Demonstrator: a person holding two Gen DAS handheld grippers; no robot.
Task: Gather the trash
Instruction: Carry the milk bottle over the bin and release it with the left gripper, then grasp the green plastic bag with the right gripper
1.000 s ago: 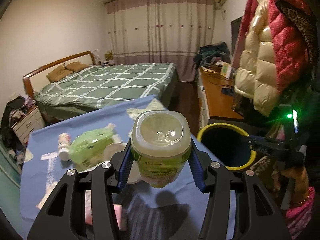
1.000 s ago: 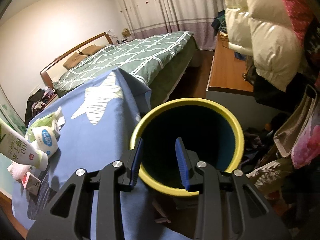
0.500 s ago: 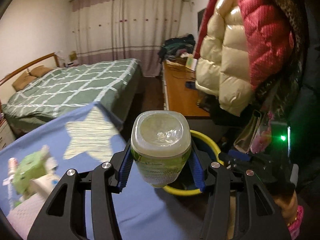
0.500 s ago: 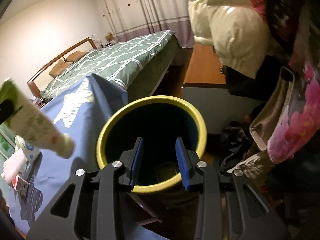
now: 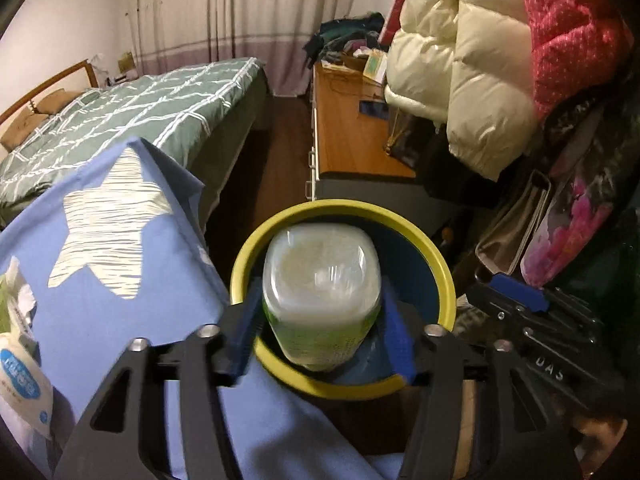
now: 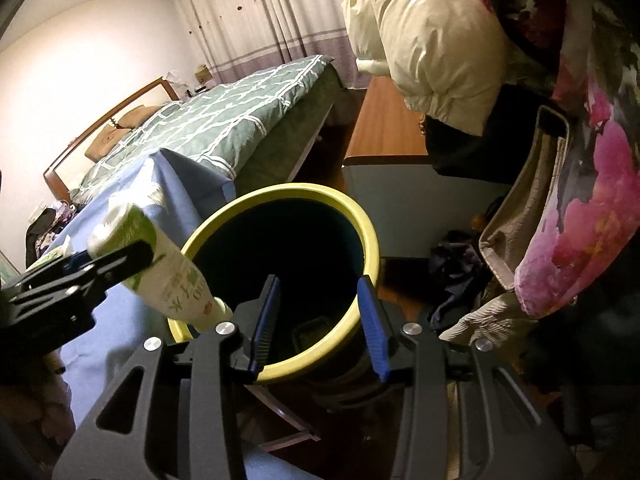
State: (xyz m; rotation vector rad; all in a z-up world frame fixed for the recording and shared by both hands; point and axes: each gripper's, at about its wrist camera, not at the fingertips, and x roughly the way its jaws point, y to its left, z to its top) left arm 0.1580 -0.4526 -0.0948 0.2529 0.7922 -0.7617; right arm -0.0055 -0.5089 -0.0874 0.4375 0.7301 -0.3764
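Green-labelled plastic bottle clamped between the left gripper jaws, base toward camera, neck tilted down over the near rim of the yellow-rimmed bin. Right gripper jaws spread apart, nothing between them, hovering at the bin's edge. Bin stands just beside the blue star-print cloth on the table. Tissue pack at table's left; green quilted bed behind

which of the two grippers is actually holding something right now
The left gripper: it clamps the green bottle above the bin. The right gripper is open, empty.
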